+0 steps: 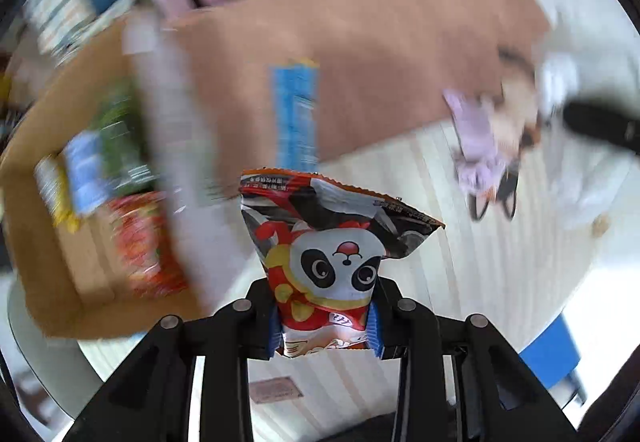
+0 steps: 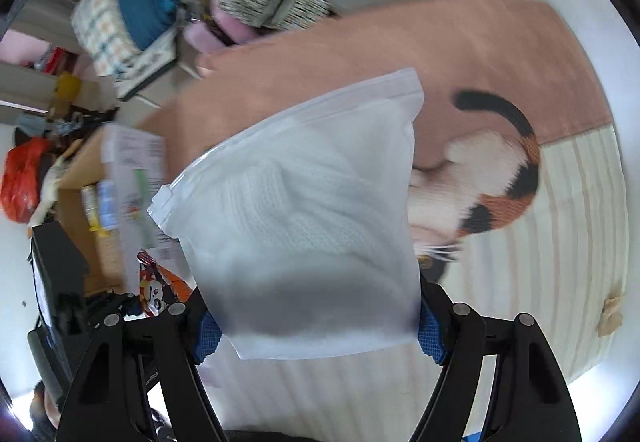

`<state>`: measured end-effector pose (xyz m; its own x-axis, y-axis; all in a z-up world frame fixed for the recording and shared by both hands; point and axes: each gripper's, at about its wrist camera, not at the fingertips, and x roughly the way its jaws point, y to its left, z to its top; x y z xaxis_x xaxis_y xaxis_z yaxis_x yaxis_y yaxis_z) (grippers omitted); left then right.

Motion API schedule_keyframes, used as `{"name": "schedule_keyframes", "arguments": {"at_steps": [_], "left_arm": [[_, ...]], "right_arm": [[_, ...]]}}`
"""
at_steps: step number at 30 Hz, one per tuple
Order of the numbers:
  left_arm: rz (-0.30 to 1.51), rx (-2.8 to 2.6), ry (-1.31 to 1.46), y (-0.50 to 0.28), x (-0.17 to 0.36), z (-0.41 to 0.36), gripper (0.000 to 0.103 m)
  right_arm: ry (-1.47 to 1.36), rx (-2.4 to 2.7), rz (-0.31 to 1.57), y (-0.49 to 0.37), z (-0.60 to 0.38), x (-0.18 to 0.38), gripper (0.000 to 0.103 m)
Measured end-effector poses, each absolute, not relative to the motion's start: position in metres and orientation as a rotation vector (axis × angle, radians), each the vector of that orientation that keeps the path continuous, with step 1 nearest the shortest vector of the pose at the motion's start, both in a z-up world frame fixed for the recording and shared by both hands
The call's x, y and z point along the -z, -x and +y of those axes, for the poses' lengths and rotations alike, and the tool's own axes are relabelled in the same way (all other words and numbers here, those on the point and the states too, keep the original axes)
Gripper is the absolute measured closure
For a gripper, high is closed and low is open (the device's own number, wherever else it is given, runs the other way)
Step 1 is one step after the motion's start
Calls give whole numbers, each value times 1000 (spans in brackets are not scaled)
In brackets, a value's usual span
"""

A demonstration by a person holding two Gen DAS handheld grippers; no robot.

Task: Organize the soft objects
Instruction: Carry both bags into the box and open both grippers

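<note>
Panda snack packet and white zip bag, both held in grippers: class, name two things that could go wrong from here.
The left gripper pinches the panda snack packet only at its bottom end, so it may slip. The white zip bag fills the right gripper view, hiding the cardboard box.

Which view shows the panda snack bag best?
Left wrist. The panda snack bag sits centred and sharp, clamped in the left gripper. Right wrist catches only a small sliver of it at lower left, beside the white zip pouch.
</note>
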<state>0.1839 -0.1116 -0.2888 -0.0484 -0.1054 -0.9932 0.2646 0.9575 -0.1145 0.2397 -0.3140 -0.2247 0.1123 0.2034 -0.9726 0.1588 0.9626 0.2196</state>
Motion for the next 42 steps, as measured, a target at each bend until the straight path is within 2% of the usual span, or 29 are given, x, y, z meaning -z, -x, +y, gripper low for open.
{"name": "schedule_keyframes", "arguments": {"at_steps": [4, 7, 12, 17, 26, 28, 29, 31, 34, 42], "left_arm": [[1520, 187, 15, -196, 238, -25, 73], [1508, 81, 62, -212, 225, 47, 73], [1589, -53, 139, -245, 250, 143, 73], [1694, -76, 168, -267, 285, 187, 73], [1834, -52, 138, -285, 335, 200, 72], [1856, -49, 133, -287, 343, 202, 70], [1871, -41, 153, -286, 346, 203, 68], [1875, -36, 180, -286, 347, 206, 55], [1842, -42, 170, -286, 340, 209, 38], [1742, -49, 143, -270, 302, 212, 38]], "right_arm": [[-274, -138, 1418, -239, -239, 190, 24], [-258, -228, 1418, -241, -163, 186, 24], [-269, -327, 1495, -253, -47, 223, 24], [-276, -336, 1597, -265, 33, 276, 24], [-287, -271, 1697, -273, 80, 340, 24], [-284, -278, 1713, -277, 85, 351, 20], [-275, -281, 1723, -278, 89, 355, 18], [-268, -296, 1731, -280, 95, 360, 13], [-250, -289, 1734, -282, 100, 360, 13], [-109, -225, 1681, -276, 95, 336, 11]]}}
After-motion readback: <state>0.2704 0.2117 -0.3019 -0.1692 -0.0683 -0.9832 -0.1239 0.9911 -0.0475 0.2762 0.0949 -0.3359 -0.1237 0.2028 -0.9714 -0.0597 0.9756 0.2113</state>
